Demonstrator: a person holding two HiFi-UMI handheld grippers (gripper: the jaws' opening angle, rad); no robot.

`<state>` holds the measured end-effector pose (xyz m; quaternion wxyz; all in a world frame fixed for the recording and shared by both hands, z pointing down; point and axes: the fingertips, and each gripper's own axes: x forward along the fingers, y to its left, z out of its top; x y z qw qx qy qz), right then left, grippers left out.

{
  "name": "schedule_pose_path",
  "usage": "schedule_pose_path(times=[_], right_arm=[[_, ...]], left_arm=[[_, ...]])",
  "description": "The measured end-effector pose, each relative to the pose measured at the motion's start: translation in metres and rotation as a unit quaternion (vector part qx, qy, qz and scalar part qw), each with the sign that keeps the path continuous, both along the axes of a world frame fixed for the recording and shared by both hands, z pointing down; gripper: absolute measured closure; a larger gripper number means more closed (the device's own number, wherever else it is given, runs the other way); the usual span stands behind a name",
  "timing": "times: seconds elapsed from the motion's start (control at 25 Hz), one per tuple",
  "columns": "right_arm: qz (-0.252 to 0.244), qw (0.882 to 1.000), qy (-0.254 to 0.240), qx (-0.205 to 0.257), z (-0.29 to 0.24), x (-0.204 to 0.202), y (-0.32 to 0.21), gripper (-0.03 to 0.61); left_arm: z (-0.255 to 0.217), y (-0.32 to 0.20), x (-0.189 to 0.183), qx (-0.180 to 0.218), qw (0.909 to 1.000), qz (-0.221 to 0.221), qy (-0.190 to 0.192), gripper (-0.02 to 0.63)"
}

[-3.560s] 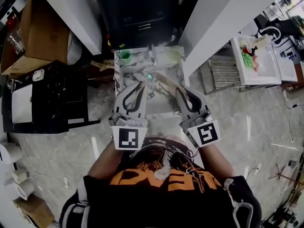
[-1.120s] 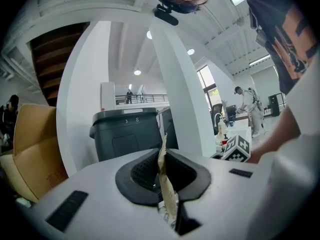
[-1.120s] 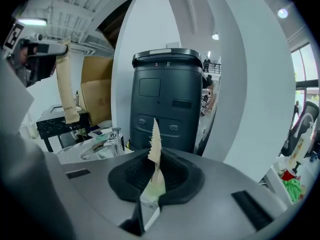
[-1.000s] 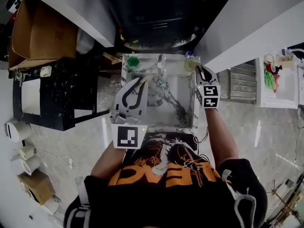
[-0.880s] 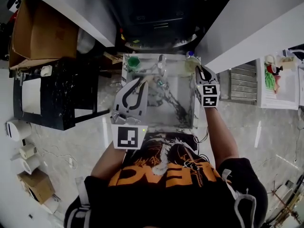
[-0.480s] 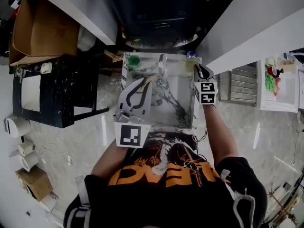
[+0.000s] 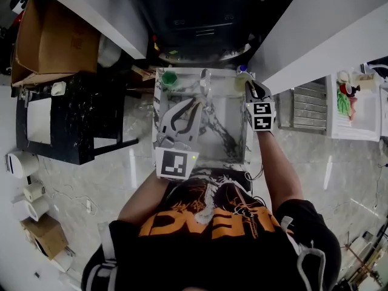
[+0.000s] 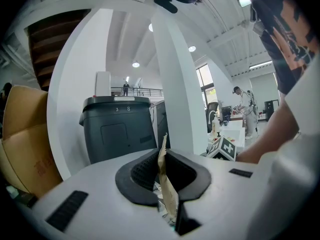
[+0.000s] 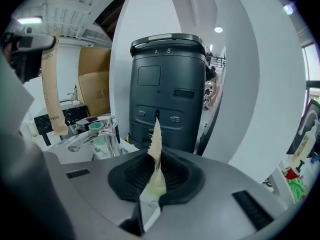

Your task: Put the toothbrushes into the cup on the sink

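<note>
Marble sink [image 7: 233,135] below, green cup [image 7: 170,77] at its back left corner; my left gripper [image 7: 197,104] pinches a wrapped toothbrush [image 8: 168,184] over the basin, my right gripper [image 7: 248,85] pinches a second toothbrush [image 9: 154,159] near the back right corner.

Left gripper [image 8: 161,159] view: left wrapper [image 8: 167,194] clamped between pads, contents hidden by paper, lower end lost behind jaw body. Right gripper [image 9: 155,156] view: right wrapper [image 9: 155,134] likewise opaque, bottom cut off. Head view: right gripper tips too small to separate from pale item [image 7: 241,82] at sink [image 7: 233,156] corner. Cup [image 7: 170,77] interior unreadable.
</note>
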<state>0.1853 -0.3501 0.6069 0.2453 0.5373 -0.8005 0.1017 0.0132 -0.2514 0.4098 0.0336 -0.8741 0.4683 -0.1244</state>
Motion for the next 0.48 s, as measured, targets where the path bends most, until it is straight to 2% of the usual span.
schedule_pose_path(times=[0.12, 0.24, 0.48], right_arm=[[-0.009, 1.000, -0.005, 0.007, -0.004, -0.002, 0.000, 0.516], [-0.022, 0.999, -0.019, 0.013, -0.009, -0.008, 0.001, 0.426], [-0.046, 0.998, -0.039, 0.030, -0.019, -0.015, 0.008, 0.336]], left_arm=[[0.004, 0.001, 0.004, -0.001, 1.0000, 0.002, -0.002, 0.563], [0.006, 0.001, 0.003, -0.004, 1.0000, 0.002, -0.004, 0.563], [0.006, 0.002, -0.001, -0.004, 1.0000, -0.002, 0.003, 0.563]])
